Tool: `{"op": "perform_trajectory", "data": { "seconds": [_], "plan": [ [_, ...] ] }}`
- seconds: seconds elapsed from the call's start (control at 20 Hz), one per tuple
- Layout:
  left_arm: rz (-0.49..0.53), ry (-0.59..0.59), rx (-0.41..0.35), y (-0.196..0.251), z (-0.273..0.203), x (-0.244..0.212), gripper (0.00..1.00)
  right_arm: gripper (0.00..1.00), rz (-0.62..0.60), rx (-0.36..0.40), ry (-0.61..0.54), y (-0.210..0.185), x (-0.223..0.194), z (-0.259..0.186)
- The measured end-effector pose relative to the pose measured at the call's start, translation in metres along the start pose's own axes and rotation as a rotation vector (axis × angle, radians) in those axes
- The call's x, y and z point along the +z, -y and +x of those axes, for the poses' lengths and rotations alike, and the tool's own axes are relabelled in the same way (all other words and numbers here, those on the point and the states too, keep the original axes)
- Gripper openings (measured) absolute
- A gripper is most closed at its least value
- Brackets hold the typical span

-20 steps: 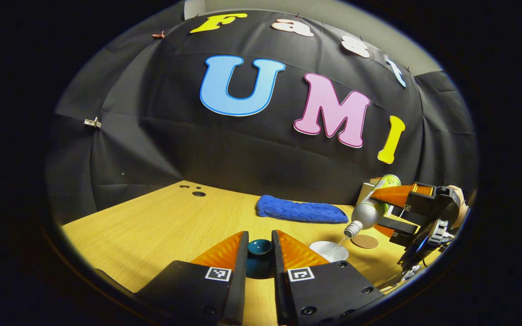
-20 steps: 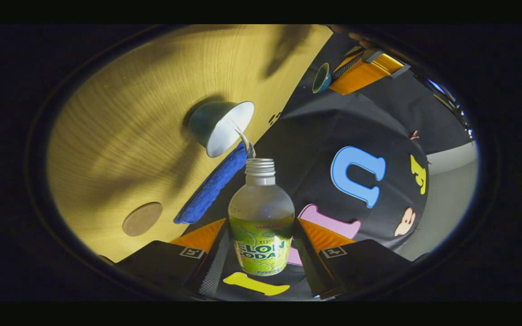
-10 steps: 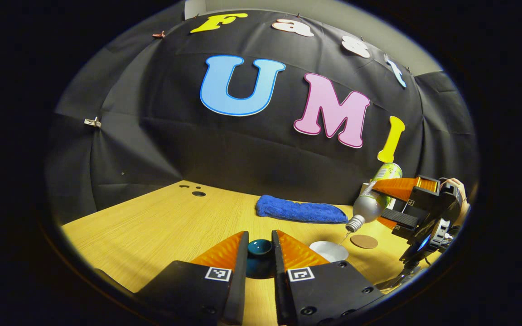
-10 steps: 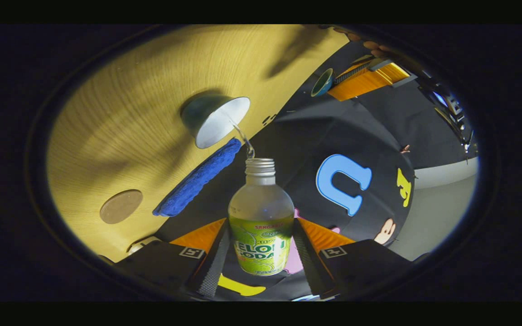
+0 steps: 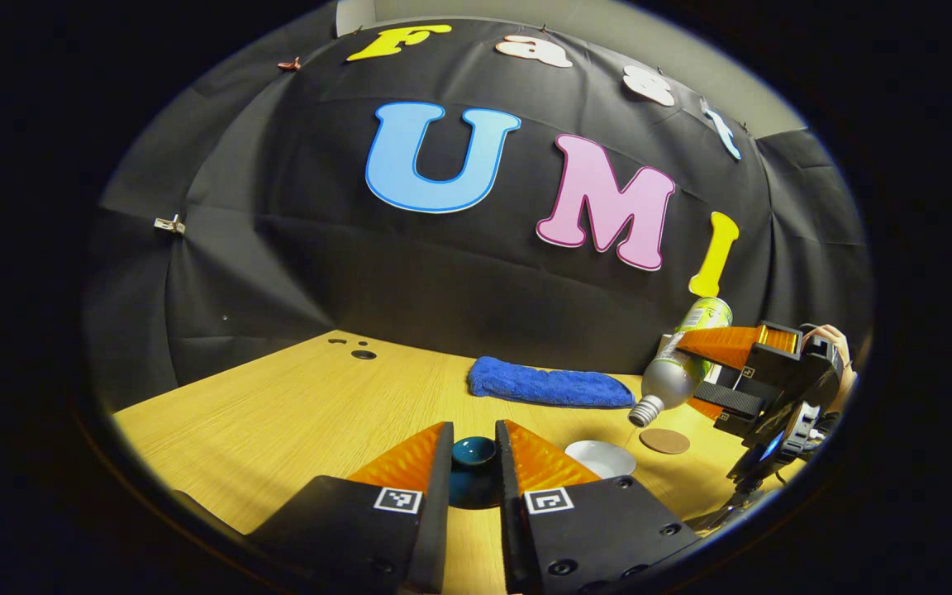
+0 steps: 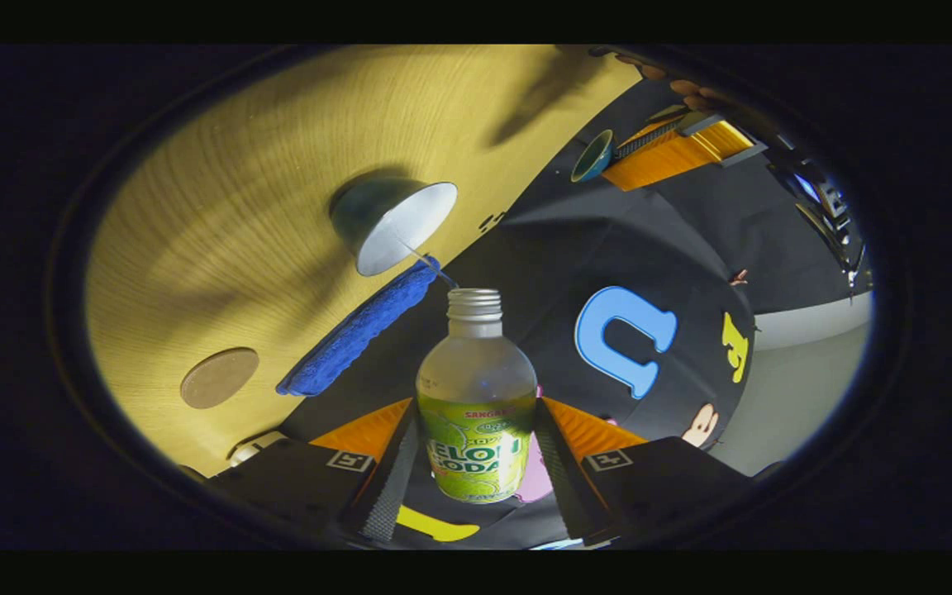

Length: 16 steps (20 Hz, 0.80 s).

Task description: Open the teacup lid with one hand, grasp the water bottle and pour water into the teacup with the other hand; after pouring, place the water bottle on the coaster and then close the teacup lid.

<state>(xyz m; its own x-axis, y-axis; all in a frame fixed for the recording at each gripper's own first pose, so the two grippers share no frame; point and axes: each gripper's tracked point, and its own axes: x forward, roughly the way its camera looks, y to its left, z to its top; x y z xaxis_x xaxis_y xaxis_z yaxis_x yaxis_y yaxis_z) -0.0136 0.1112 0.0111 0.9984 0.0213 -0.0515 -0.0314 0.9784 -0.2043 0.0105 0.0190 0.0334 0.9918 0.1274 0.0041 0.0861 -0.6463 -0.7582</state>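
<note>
In the left gripper view, we see at the left the bare wooden worktop (image 5: 278,413); at centre the left gripper (image 5: 474,463) is closed on the dark teal teacup lid (image 5: 473,454), both fingers pressing its sides and holding it clear of the worktop. Just to its right stands the uncovered teacup (image 5: 600,458), white inside, with a blue cloth (image 5: 550,386) lying behind it near the booth wall. Further right, the round brown coaster (image 5: 664,440) lies on the worktop, apart from the teacup. Above it, the right gripper (image 5: 703,372) grips the water bottle (image 5: 674,372), tilted with its open mouth downward toward the teacup. In the right gripper view, we find the bottle clamped between both fingers by its labelled body, and a thin thread of water joins its mouth to the teacup's rim.
</note>
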Motion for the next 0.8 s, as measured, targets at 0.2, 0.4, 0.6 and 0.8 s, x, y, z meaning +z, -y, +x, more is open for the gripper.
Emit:
{"op": "perform_trajectory", "data": {
  "seconds": [0.2,0.4,0.6,0.8],
  "plan": [
    [-0.001,-0.001,0.001,0.0,0.0,0.0,0.31,0.77,-0.003,0.007,0.005,0.0,-0.001,0.0],
    [0.0,0.001,0.004,-0.001,0.0,0.0,0.31,0.78,0.134,0.061,0.0,-0.01,0.0,-0.001],
    [-0.002,0.004,0.008,-0.001,0.0,0.0,0.31,0.8,0.483,0.108,-0.022,-0.022,0.01,-0.006],
    [0.006,0.008,0.01,0.001,0.0,0.001,0.31,0.78,0.983,0.132,-0.086,-0.029,0.0,-0.011]
  ]
}}
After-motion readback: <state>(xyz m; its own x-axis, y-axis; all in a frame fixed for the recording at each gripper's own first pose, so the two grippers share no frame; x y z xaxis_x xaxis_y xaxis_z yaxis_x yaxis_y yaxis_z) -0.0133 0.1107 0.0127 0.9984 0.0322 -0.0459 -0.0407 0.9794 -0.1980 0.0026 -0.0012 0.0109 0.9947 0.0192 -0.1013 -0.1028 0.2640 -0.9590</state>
